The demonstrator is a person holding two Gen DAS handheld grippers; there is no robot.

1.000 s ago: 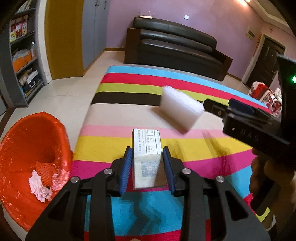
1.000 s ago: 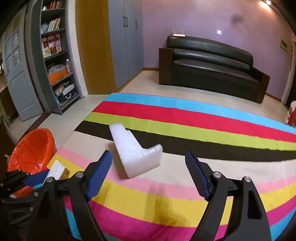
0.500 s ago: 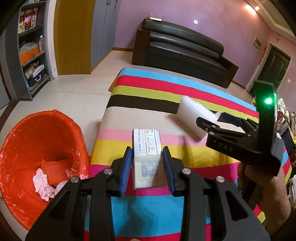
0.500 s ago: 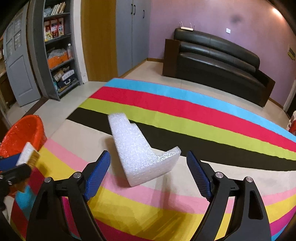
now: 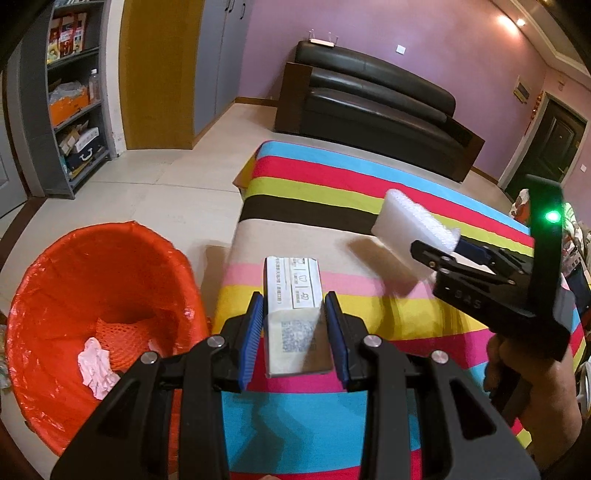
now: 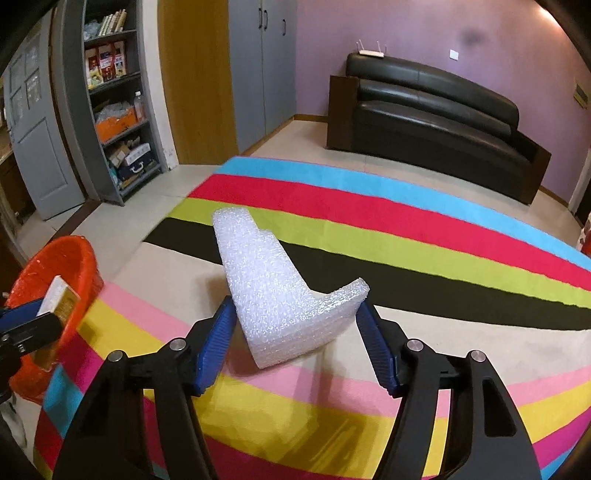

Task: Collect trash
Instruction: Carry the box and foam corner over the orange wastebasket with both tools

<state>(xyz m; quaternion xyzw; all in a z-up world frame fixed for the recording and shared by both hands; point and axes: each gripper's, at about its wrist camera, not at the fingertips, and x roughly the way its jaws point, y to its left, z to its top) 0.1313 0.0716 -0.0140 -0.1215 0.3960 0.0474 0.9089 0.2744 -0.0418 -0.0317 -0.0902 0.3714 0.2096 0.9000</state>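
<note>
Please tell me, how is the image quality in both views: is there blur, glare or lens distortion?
Left wrist view: strong fisheye bending, ceiling lights flare, the foam piece looks slightly motion-blurred. Right wrist view: the same curved distortion, foam sharp, the small box at the left edge is blurred.

There was one small box (image 5: 293, 295), one white foam piece (image 6: 280, 291), one orange bin (image 5: 99, 314), one black sofa (image 6: 436, 122) and two grippers (image 5: 293, 332) (image 6: 295, 343).
</note>
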